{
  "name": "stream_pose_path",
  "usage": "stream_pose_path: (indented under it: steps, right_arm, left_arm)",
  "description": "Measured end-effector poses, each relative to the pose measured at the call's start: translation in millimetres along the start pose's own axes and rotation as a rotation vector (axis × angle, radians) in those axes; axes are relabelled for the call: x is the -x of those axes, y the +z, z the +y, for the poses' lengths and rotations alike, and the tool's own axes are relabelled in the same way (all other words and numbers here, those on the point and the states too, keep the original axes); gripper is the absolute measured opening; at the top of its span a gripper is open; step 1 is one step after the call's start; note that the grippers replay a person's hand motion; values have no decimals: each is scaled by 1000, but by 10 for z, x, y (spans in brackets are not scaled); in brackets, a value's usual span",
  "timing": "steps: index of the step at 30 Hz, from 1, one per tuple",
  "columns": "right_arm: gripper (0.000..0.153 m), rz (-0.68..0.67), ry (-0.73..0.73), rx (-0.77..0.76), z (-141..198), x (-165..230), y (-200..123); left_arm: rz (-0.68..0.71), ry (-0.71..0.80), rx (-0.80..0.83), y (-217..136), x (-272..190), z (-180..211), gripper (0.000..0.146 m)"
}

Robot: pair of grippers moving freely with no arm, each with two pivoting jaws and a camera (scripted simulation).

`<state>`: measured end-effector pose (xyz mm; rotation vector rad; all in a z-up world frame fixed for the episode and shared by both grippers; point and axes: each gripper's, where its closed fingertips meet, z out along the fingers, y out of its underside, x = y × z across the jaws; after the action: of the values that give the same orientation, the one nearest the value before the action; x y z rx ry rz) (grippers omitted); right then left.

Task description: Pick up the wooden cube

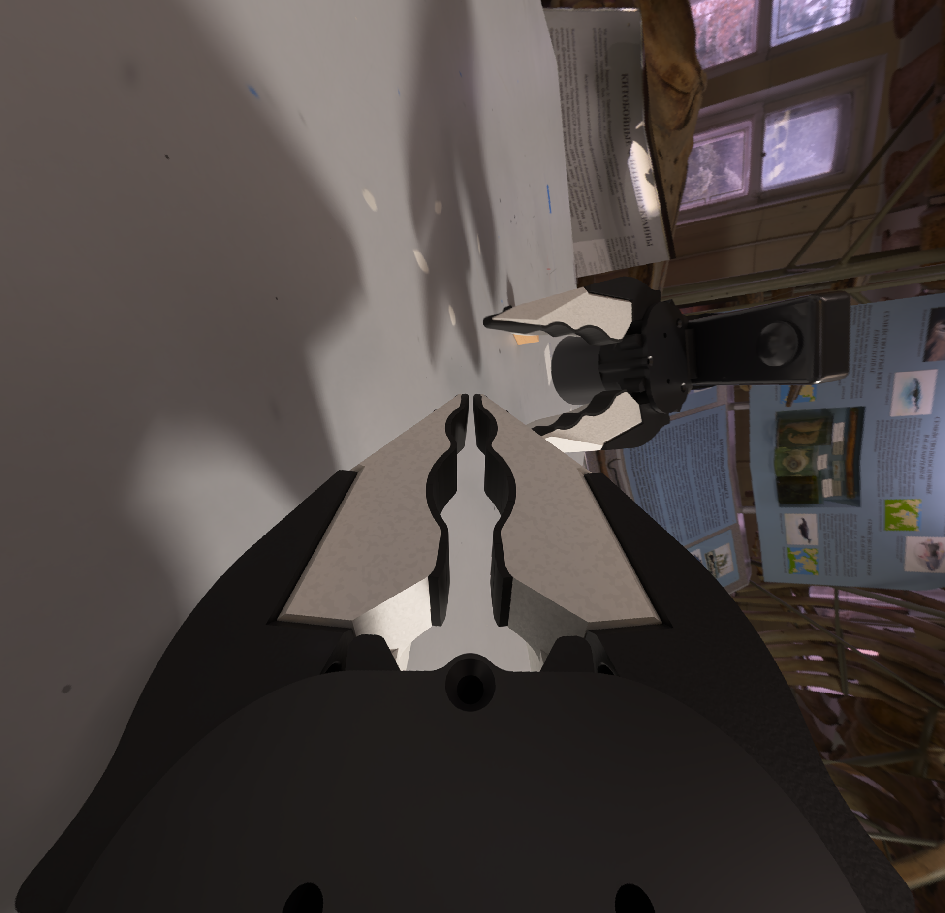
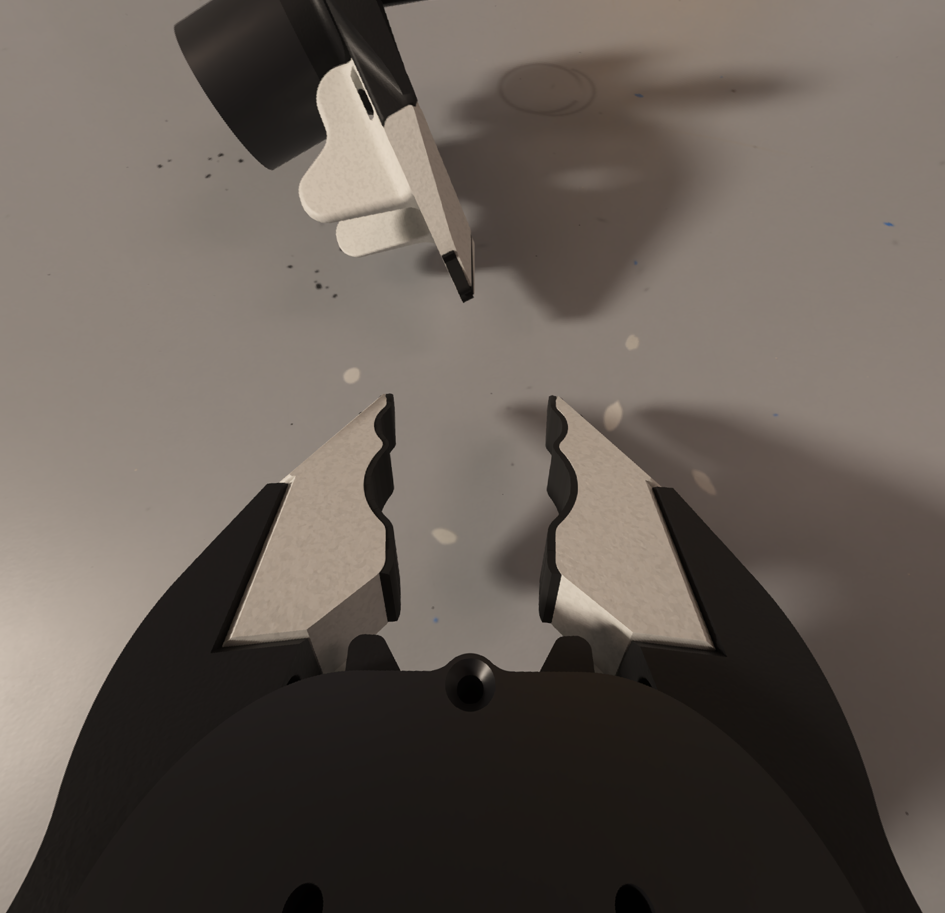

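1. My left gripper: fingers pressed together, grasping nothing, above the grey desk.
2. My right gripper: fingers spread, released, desk bare between them.
3. Wooden cube: an orange sliver on the desk, just beside the right gripper's upper finger in the left wrist view.

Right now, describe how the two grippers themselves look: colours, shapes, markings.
Both match. The left gripper and right gripper have matte black bodies, with two pale, speckled wedge-shaped fingers tapering to tips. Each finger has a black, wavy-edged inner pad. A small round recess sits at the base. No cables or markings show.
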<state>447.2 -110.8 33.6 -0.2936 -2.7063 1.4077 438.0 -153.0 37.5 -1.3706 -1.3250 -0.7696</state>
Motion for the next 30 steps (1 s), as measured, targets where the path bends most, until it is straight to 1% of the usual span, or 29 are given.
stream_pose_path:
  steps: [2, 7, 12, 15, 21, 30]
  right_arm:
    - [54, -14, 1, -1, -10, 26, -7]
    - [27, -13, -8, -36, -60, 36, 7]
    - [1, 69, -45, -21, -67, -55, 73]
    - [0, 88, -52, -2, -44, -73, 112]
    - [0, 84, -32, 32, 28, -88, 149]
    - [0, 53, 8, 57, 71, -76, 155]
  left_arm:
    - [-15, 5, 0, 4, 8, 5, 2]
    - [-31, 5, 2, 8, 15, 13, 2]
    - [-52, 3, 10, 14, 16, 24, 2]
    - [-64, -1, 20, 16, 17, 34, 2]
    - [-105, 7, 45, 37, 63, 52, 3]
    - [-278, 206, 77, 46, 146, 53, 8]
